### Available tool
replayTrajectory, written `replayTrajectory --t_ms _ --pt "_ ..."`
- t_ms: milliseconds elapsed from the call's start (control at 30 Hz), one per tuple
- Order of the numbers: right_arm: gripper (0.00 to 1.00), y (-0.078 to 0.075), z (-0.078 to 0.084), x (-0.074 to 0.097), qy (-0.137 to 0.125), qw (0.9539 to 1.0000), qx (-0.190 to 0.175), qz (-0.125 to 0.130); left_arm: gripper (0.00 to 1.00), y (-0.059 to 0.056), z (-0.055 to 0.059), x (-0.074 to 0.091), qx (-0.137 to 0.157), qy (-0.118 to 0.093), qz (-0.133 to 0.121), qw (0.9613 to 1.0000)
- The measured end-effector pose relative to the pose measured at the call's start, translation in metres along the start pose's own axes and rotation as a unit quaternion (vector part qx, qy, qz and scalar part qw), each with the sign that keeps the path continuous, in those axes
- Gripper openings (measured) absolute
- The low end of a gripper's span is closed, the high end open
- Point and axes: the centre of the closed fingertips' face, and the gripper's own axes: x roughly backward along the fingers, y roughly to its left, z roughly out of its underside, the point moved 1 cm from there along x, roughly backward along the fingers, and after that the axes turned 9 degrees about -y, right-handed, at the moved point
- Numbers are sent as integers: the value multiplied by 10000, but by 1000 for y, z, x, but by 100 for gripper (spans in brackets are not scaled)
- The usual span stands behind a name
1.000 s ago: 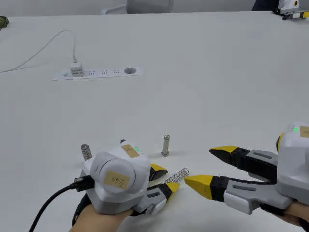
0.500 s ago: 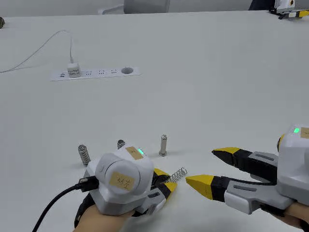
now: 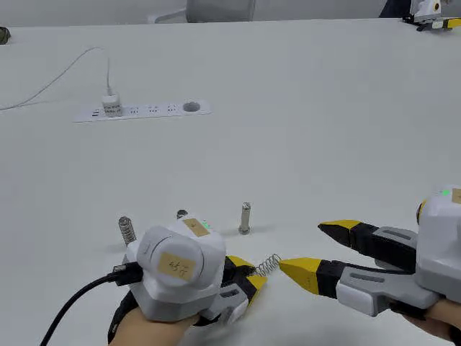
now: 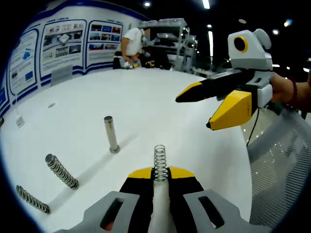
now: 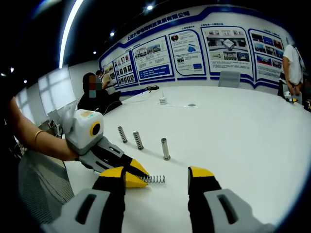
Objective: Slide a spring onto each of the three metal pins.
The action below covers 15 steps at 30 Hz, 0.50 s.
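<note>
Head view: left gripper (image 3: 251,272), half hidden, clamps spring (image 3: 269,264); right gripper (image 3: 301,246) gapes wide

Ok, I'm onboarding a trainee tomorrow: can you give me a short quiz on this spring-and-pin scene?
1. True or false: the right gripper holds a spring.
2. Besides the bare pin, how many pins carry springs? A none, B two, C four.
3. Fill in: the left gripper is shut on a ____.
Key: 1 false, it is open and empty; 2 B, the sprung pins; 3 spring.
</note>
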Motion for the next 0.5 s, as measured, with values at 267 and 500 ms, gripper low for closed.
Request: replayTrajectory --t_ms 267,500 --pt "51 1 -9 -2 -164 9994 -290 -1 10 -4 -19 11 366 -511 41 9980" --pt "48 5 -13 -7 -231 9976 -651 -60 10 -5 -29 23 473 -832 8 9954"
